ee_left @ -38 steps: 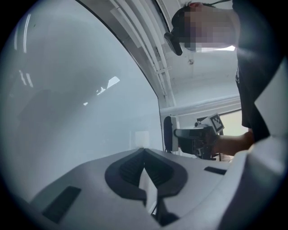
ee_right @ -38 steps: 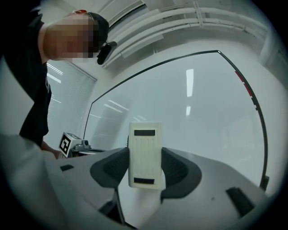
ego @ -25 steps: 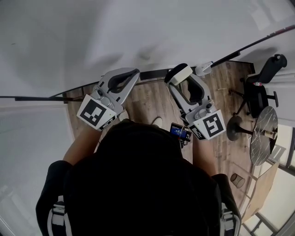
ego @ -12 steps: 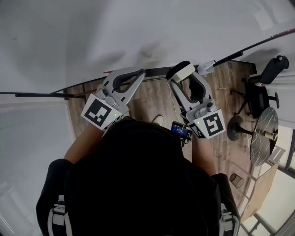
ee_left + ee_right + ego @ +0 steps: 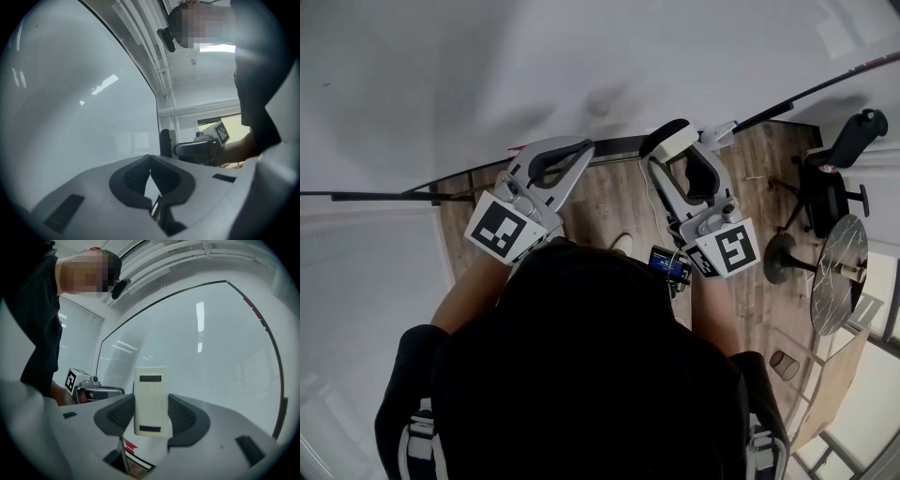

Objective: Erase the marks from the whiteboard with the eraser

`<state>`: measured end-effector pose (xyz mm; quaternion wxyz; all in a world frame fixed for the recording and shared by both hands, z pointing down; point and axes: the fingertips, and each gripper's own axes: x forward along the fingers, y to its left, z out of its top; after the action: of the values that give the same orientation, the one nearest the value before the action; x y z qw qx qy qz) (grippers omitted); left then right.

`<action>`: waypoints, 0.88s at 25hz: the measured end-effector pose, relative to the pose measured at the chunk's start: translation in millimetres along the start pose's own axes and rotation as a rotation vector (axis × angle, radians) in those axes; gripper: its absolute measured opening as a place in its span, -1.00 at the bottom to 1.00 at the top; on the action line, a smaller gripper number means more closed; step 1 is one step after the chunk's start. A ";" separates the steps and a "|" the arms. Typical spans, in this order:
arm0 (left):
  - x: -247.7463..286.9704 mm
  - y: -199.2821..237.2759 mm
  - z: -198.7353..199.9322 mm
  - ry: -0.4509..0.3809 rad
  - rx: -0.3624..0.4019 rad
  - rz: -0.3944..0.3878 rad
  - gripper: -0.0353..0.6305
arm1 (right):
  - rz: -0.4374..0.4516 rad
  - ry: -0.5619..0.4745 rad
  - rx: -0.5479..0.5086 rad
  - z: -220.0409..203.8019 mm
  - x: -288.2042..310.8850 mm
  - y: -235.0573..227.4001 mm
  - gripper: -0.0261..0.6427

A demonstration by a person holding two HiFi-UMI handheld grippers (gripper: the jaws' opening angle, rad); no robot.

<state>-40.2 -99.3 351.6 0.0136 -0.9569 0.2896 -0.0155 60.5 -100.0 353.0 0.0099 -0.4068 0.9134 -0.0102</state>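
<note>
Left gripper (image 5: 577, 148) has been nudged toward 2 o'clock, its jaws pressed together on nothing. Eraser (image 5: 150, 394) is pinched by right gripper (image 5: 151, 405) at 12 o'clock, near whiteboard (image 5: 211, 348). Wiping is judged pending: flat contact is needed next.

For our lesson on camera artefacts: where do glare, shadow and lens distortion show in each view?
Head view: soft grey shadows on the whiteboard, whose frame bows. Left gripper view: ceiling-light reflections on the board, dark vignette at the corners. Right gripper view: bright streaks reflected above the eraser, frame curved.
</note>
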 end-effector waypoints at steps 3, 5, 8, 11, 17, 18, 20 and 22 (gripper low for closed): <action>0.2 -1.3 -0.3 0.003 0.000 -0.001 -0.88 | -0.017 -0.002 0.002 -0.9 -2.3 -5.3 -0.26; 2.6 -1.2 -0.2 0.006 -0.003 0.001 -0.88 | -0.023 0.000 0.001 -1.5 -3.1 -8.9 -0.26; 4.9 -0.9 -1.2 0.010 -0.006 -0.002 -0.88 | -0.027 0.002 -0.001 -2.2 -3.4 -11.7 -0.26; 3.8 -2.6 -0.8 0.010 -0.006 -0.004 -0.88 | -0.030 0.001 -0.005 -0.9 -5.5 -11.0 -0.26; 3.0 -5.6 2.1 -0.007 0.005 -0.016 -0.88 | -0.027 0.004 -0.005 -1.3 -7.7 -7.2 -0.26; 2.8 -5.9 2.4 -0.004 0.006 -0.016 -0.88 | -0.027 0.005 -0.005 -1.3 -8.0 -6.7 -0.26; 2.8 -6.1 2.9 -0.003 0.009 -0.016 -0.88 | -0.026 0.005 -0.007 -1.1 -8.3 -6.6 -0.26; 3.5 -5.5 1.5 -0.003 0.005 -0.013 -0.88 | -0.025 0.006 -0.007 -2.5 -8.1 -7.4 -0.26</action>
<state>-34.2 -96.7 350.4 0.0165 -0.9588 0.2832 -0.0148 71.3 -98.9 355.8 0.0054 -0.4181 0.9083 -0.0084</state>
